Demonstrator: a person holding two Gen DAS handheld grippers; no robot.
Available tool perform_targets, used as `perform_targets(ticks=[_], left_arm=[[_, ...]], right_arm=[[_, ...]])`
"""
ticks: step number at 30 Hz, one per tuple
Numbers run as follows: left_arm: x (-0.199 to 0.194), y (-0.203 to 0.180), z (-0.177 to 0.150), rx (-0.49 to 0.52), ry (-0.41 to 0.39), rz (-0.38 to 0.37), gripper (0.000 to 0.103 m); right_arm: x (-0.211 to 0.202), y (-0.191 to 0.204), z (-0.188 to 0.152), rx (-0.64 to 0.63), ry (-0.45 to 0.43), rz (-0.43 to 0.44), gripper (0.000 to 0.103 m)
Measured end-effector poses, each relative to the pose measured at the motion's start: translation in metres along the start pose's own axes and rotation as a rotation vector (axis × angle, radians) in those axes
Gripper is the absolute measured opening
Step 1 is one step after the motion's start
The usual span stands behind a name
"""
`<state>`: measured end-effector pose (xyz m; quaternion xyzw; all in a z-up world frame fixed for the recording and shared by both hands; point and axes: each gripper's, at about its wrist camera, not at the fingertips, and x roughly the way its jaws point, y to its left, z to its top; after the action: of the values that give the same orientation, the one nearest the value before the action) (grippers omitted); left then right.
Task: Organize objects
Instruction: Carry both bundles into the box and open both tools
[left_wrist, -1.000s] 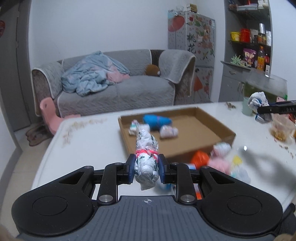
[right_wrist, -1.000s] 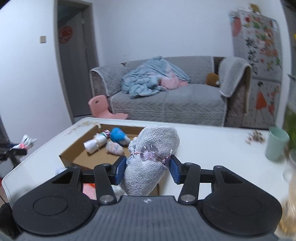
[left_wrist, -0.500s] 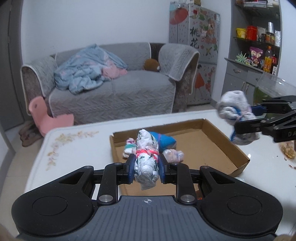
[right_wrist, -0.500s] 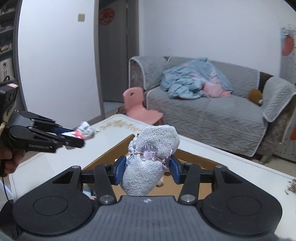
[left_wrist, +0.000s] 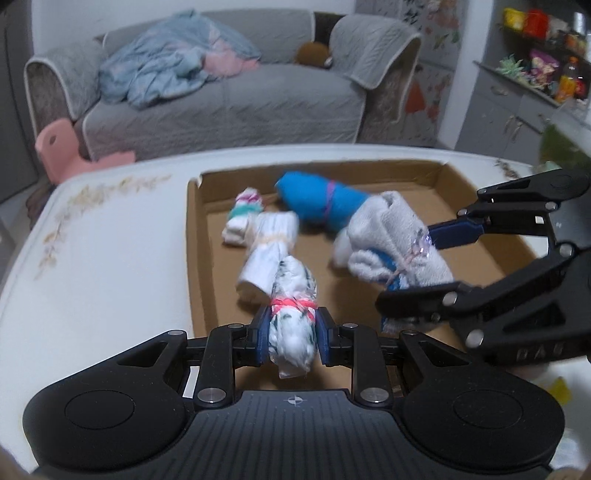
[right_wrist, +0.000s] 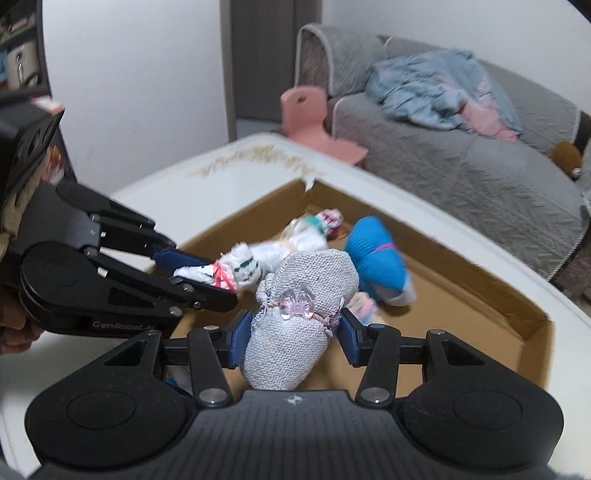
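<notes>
My left gripper (left_wrist: 292, 338) is shut on a white patterned sock roll (left_wrist: 293, 317) tied with a red band, held over the near left part of the cardboard tray (left_wrist: 195, 236). My right gripper (right_wrist: 291, 332) is shut on a grey knitted sock roll (right_wrist: 303, 314) with a pink bow, held over the tray's middle; it also shows in the left wrist view (left_wrist: 391, 243). In the tray lie a blue roll (left_wrist: 321, 201), a white roll (left_wrist: 269, 251) and a small white-and-teal roll (left_wrist: 243, 214). The left gripper with its roll (right_wrist: 225, 273) shows at the left of the right wrist view.
The tray sits on a white table (left_wrist: 103, 236). Behind it stand a grey sofa (left_wrist: 229, 99) with heaped clothes and a pink child's chair (left_wrist: 59, 147). Shelves with packets (left_wrist: 535, 70) are at the far right.
Both grippers have come forward and down over the tray and closer together, each still holding its sock roll. The right gripper has swung left towards the tray's middle.
</notes>
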<state>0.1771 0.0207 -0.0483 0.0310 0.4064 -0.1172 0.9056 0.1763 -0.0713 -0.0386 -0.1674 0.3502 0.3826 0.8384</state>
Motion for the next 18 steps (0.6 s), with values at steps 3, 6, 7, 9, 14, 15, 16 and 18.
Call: perform_targets(ticks=[3,6,7,9,14,15,16,18], left_arm=[[0.007,0.005,0.0,-0.014,0.011,0.034,0.032],[0.009,0.005,0.003,-0.024,-0.005,0.06,0.027],[0.009,0.003,0.004,-0.015,-0.009,0.084,0.027],[0.009,0.004,0.005,-0.016,-0.019,0.099,0.027],[0.009,0.001,0.006,-0.009,-0.024,0.104,0.028],[0.009,-0.001,0.006,-0.004,-0.025,0.11,0.03],[0.008,-0.001,0.006,-0.001,-0.028,0.115,0.031],[0.008,-0.001,0.007,-0.005,-0.032,0.117,0.034]], right_arm=[[0.012,0.005,0.002,-0.043,0.033,0.001,0.046],[0.02,0.009,0.005,-0.083,0.051,-0.005,0.046],[0.022,0.009,0.006,-0.088,0.054,-0.005,0.046],[0.024,0.008,0.009,-0.1,0.059,-0.009,0.046],[0.026,0.006,0.011,-0.104,0.079,-0.014,0.048],[0.027,0.006,0.011,-0.105,0.08,-0.016,0.048],[0.026,0.007,0.01,-0.105,0.081,-0.021,0.049],[0.027,0.004,0.011,-0.105,0.075,-0.027,0.051]])
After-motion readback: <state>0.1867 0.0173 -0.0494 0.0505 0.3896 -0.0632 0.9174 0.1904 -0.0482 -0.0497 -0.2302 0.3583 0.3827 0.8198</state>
